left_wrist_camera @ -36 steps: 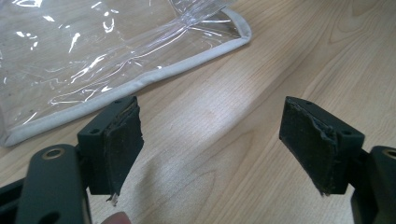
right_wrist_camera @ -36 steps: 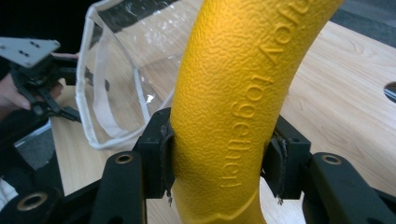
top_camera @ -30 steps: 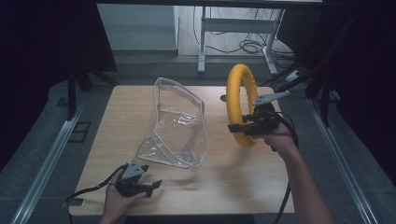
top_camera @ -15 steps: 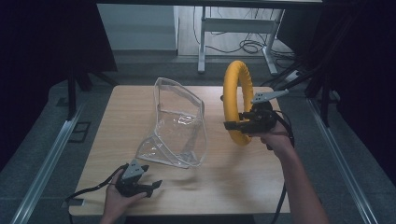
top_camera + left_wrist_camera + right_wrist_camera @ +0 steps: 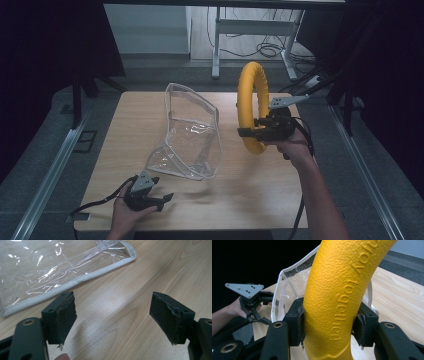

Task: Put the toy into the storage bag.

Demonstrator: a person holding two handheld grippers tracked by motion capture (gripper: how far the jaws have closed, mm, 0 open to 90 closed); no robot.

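left gripper (image 5: pixel 159 199) fingers apart, right gripper (image 5: pixel 247 133) clamped

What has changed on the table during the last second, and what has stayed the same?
The right gripper, shut on the yellow ring, carried it a little leftward, toward the clear plastic bag. The bag and the open left gripper stayed in place.

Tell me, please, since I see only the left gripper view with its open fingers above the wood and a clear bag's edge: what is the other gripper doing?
Observer: The right gripper is shut on a yellow ring, held upright above the table.
Operator: Thank you. Is the bag lying flat?
Observer: No, the clear bag stands up with its mouth open, beside the ring.
Operator: Anything written on the ring?
Observer: Yes, raised lettering; the right gripper view shows the word "together" along it.
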